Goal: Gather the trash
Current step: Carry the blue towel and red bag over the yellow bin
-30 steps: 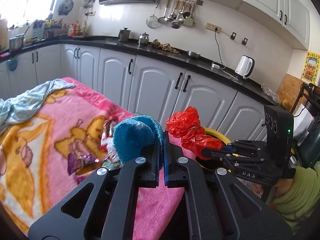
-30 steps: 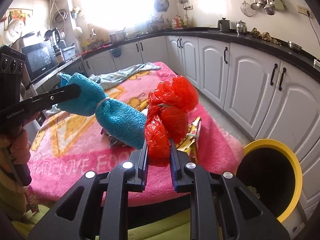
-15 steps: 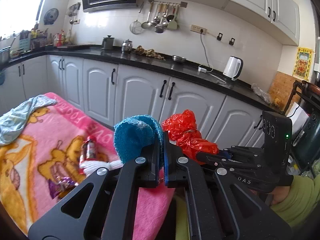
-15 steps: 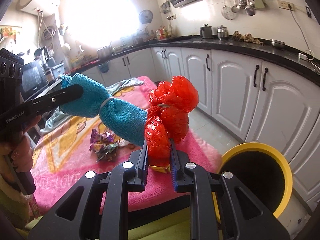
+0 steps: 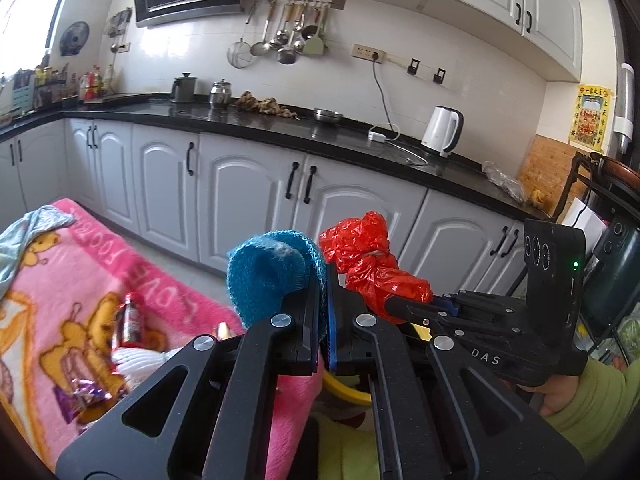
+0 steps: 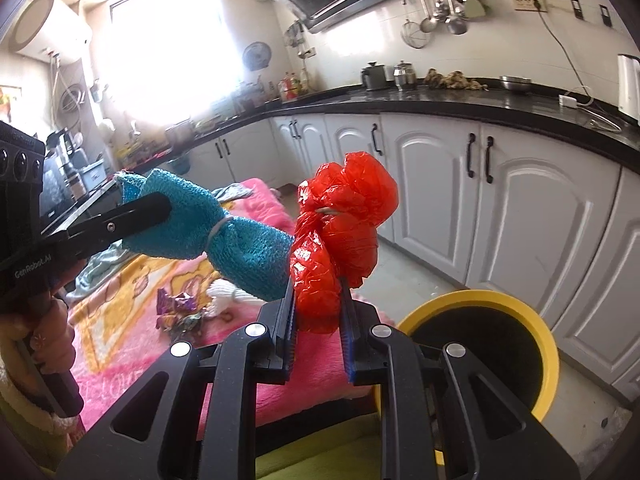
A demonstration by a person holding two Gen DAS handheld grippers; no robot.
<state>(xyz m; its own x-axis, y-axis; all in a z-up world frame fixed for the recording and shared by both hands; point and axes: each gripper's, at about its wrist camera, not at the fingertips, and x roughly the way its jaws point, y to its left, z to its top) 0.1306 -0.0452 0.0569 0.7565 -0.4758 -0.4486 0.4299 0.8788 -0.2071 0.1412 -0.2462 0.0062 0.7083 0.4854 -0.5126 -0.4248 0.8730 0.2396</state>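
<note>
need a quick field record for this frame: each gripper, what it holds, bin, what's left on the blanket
left gripper: shut on blue cloth bundle
right gripper: shut on red plastic bag
bin: yellow rim, dark inside, on the floor, below and right of the red bag in the right wrist view
pink blanket: purple wrappers, white cloth, small red packet

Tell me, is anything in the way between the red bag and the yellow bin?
Nothing visible blocks it. The right claw holds the red plastic bag up in the air, and the yellow bin sits open-mouthed on the floor, lower right. The blue cloth bundle in the left claw touches the bag's other side.
</note>
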